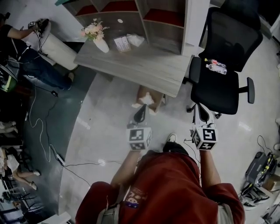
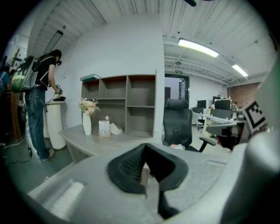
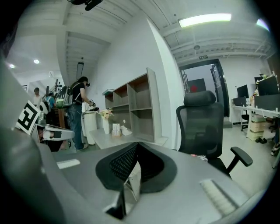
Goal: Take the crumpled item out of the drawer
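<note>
Below the grey desk's point(image 1: 144, 65) front edge, a brown drawer point(image 1: 154, 97) stands open in the head view, and a white crumpled item point(image 1: 146, 99) lies in it. My left gripper point(image 1: 140, 113) is held just short of that drawer, with its jaws together and nothing between them. My right gripper point(image 1: 202, 113) is level with it further right, in front of the office chair, and its jaws also meet on nothing. In the left gripper view the black pads point(image 2: 131, 168) are closed, with the desk point(image 2: 100, 142) beyond. The right gripper view shows its pads point(image 3: 120, 164) closed too.
A black office chair point(image 1: 218, 83) with a bottle point(image 1: 216, 66) on its seat stands right of the desk. A vase of flowers point(image 1: 97, 37), a small box point(image 1: 121, 43) and an open shelf unit point(image 1: 131, 13) are on the desk. A person point(image 1: 30, 57) stands at far left. Cables point(image 1: 43, 135) trail over the floor.
</note>
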{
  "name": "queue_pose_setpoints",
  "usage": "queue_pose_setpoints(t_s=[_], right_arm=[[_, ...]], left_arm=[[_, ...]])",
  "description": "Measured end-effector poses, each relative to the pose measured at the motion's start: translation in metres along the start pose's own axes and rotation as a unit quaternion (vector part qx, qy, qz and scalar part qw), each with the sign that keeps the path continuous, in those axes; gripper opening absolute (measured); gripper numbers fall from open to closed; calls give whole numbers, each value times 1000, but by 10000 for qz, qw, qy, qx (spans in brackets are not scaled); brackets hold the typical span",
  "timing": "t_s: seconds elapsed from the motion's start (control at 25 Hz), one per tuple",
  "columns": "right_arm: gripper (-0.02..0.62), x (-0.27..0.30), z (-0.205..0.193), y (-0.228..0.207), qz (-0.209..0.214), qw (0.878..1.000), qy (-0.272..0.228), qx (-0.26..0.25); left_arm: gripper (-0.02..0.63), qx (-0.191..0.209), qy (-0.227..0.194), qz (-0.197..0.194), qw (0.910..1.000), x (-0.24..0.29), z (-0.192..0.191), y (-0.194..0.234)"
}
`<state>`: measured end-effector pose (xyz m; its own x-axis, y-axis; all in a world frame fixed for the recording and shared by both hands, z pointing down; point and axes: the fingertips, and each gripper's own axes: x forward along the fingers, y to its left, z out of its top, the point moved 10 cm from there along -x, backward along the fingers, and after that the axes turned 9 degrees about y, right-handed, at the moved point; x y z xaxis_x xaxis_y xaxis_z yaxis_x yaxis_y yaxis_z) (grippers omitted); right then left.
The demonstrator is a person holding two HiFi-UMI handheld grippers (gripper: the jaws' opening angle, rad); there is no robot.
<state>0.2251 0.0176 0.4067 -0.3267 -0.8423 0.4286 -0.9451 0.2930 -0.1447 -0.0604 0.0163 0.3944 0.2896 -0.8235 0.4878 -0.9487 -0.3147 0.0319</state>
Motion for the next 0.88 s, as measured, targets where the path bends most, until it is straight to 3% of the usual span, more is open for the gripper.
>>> queue_pose_setpoints(t_s=[0.36,0.88], right_arm=[[0,38,15,-17,238,9997,10,-63],[0,98,47,15,196,9997,30,-152]], left_arm=[[-2,-7,32,121,9999,31,16,0],[-2,99,-16,-65,9999,72,41,59]])
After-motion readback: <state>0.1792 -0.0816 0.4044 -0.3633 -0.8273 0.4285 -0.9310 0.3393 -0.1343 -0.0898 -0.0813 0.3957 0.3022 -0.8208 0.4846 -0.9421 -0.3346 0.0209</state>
